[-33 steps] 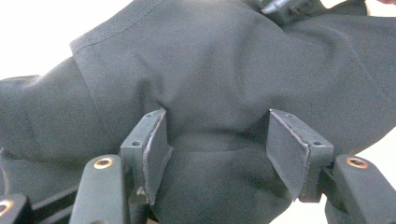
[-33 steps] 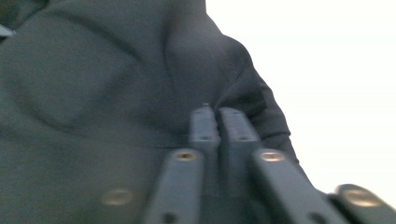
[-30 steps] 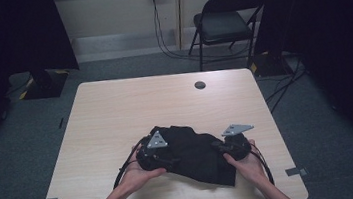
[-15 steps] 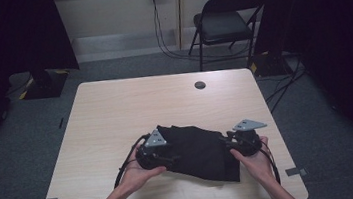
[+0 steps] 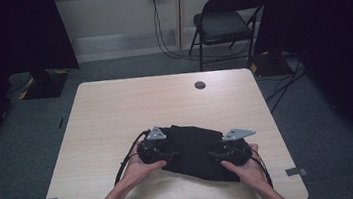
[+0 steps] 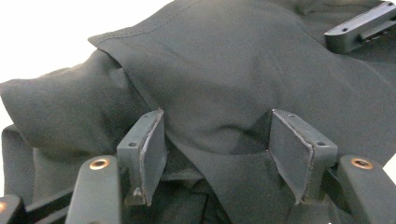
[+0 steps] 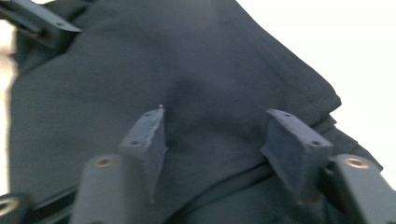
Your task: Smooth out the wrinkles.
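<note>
- High view: a black cloth [image 5: 195,150] lies bunched on the near half of the desk [image 5: 116,116], between the two hands. The left gripper [image 5: 163,154] sits at the cloth's left edge, the right gripper [image 5: 218,154] on its right part, both low and pointed inward at each other. The far half of the desk is bare but for a small round dark cap [image 5: 200,84], so there's plenty of room to spread the cloth away from the person. The near rim is close behind the wrists, and the cloth's near right corner lies not far from it.
- Left gripper view: the fingers [image 6: 147,149] stand released and wide apart, with a fold of cloth [image 6: 224,93] humped up between them but not pinched. A hemmed edge runs across the top left. The other gripper's finger [image 6: 359,25] shows at top right.
- Right gripper view: blurred; its fingers [image 7: 149,135] have just been opening and stand apart, cloth [image 7: 187,70] between them but loose, a seam running off to the right.
- My worry: with both sets of fingers let go, closing again here could catch several layers at once rather than a single edge, and the cloth would lift as a lump. The two grippers facing each other could also knock together if both push inward.
</note>
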